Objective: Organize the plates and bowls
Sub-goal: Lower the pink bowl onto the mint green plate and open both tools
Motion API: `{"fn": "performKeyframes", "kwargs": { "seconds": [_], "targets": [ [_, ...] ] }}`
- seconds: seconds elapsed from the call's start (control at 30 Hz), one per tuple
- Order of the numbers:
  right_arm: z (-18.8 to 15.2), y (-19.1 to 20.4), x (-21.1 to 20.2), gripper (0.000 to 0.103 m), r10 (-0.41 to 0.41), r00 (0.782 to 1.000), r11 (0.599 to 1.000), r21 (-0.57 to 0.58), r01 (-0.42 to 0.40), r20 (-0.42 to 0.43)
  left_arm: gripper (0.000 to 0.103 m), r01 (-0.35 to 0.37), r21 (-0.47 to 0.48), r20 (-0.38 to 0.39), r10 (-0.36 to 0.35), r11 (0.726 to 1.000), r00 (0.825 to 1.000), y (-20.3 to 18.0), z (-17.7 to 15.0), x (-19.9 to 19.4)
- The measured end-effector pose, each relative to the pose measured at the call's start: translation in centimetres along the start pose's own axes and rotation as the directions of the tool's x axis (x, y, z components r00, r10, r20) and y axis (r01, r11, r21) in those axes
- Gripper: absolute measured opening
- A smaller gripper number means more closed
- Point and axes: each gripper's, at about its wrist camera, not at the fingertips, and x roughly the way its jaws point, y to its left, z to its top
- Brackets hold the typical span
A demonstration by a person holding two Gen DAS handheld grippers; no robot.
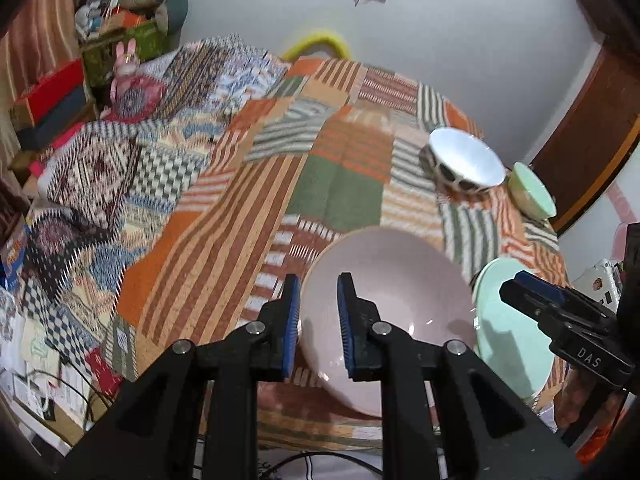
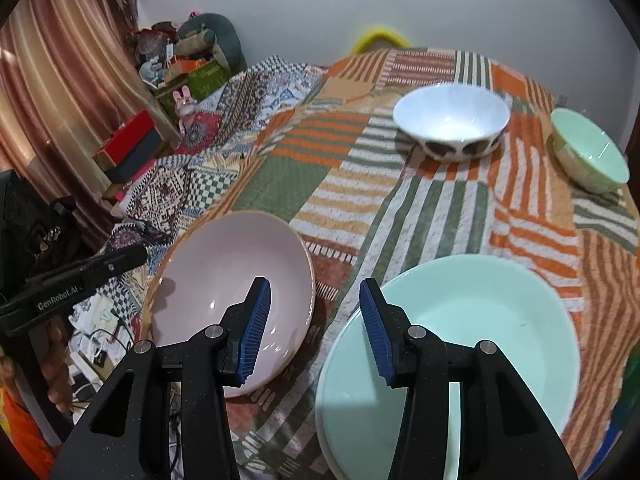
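near the bed's front edge, left gripper (image 1: 318,322) and right gripper (image 2: 314,330) hang released; next grasp should pinch the pink plate (image 2: 232,296) rim squarely.

A lived-in home bedroom: patchwork quilt (image 2: 400,184) on the bed, pink curtain (image 2: 60,92), cluttered boxes (image 2: 132,148), stuffed toys (image 2: 184,106).

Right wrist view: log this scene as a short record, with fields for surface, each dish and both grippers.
surface: patchwork striped cloth
pink bowl: near left, empty, tilted
large mint bowl: near right, empty, beside the pink bowl
white bowl: far side, dark spots outside, empty
small mint bowl: far right, tilted, empty
right gripper: open, nothing between its pads, above the gap between the two near bowls
left gripper: slightly open over the pink bowl's rim, not pressing on it
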Motion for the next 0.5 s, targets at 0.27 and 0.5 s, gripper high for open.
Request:
{"fn": "performKeyframes", "kwargs": {
  "seconds": [0.27, 0.5],
  "targets": [
    [1.5, -0.9, -4.4, 0.046, -0.013, 0.992, 1.0, -0.017, 0.015, 0.125, 0.045, 0.008, 0.096, 0.136, -0.021, 0.995, 0.991, -4.5, 2.6, -3.4],
    [3.3, -3.2, -7.5, 0.047, -0.087, 0.968, 0.996, -0.004, 0.09, 0.236, 0.066, -0.006, 0.188, 0.223, -0.037, 0.982, 0.974, -9.1, 5.1, -4.7]
  ]
}}
